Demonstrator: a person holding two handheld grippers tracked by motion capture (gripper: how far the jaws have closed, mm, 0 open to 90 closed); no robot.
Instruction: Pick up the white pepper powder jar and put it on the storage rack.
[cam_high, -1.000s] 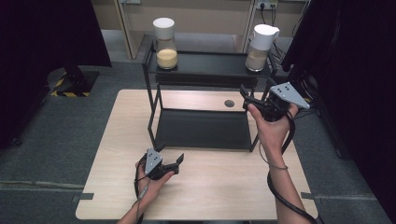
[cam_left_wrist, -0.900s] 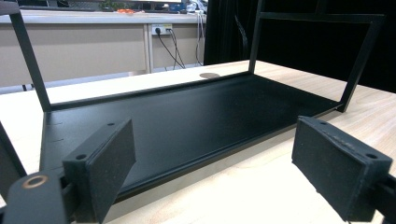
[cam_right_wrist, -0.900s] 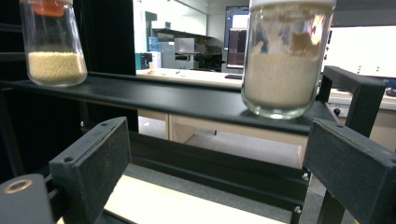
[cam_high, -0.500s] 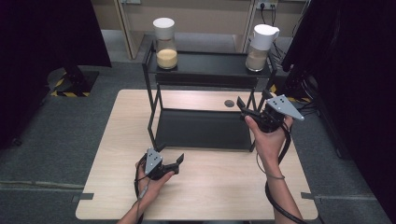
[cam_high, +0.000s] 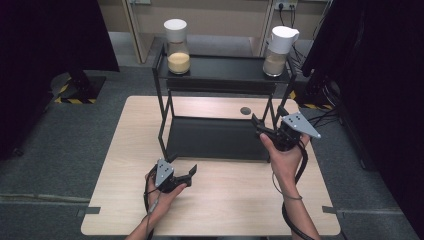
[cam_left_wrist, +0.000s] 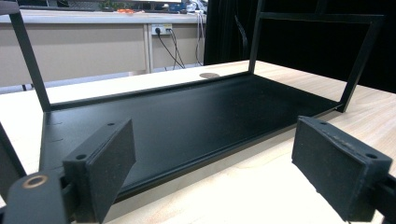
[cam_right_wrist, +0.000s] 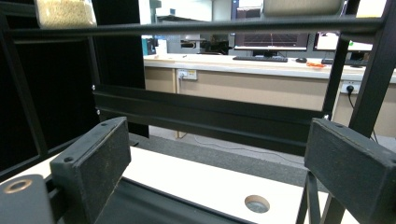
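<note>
A black two-tier rack (cam_high: 225, 76) stands on the wooden table (cam_high: 225, 205). On its top shelf are two white-lidded jars: one with yellow grains (cam_high: 178, 47) at the left, one with beige contents (cam_high: 279, 50) at the right. My left gripper (cam_high: 184, 169) rests low near the table's front, just before the rack's lower shelf (cam_left_wrist: 177, 116), open with nothing between its pads (cam_left_wrist: 105, 163). My right gripper (cam_high: 267, 121) hangs at the rack's right front corner, open and empty, looking under the top rail (cam_right_wrist: 187, 25). The grain jar (cam_right_wrist: 65, 11) shows above that rail.
A round cable hole (cam_high: 245, 110) sits in the table behind the lower shelf. Desks with monitors and wall sockets lie beyond the table. Dark curtains flank both sides. Cables trail from both grippers off the table's front.
My right gripper has sunk and come a little nearer the rack's right front post. The left gripper has stayed where it was.
</note>
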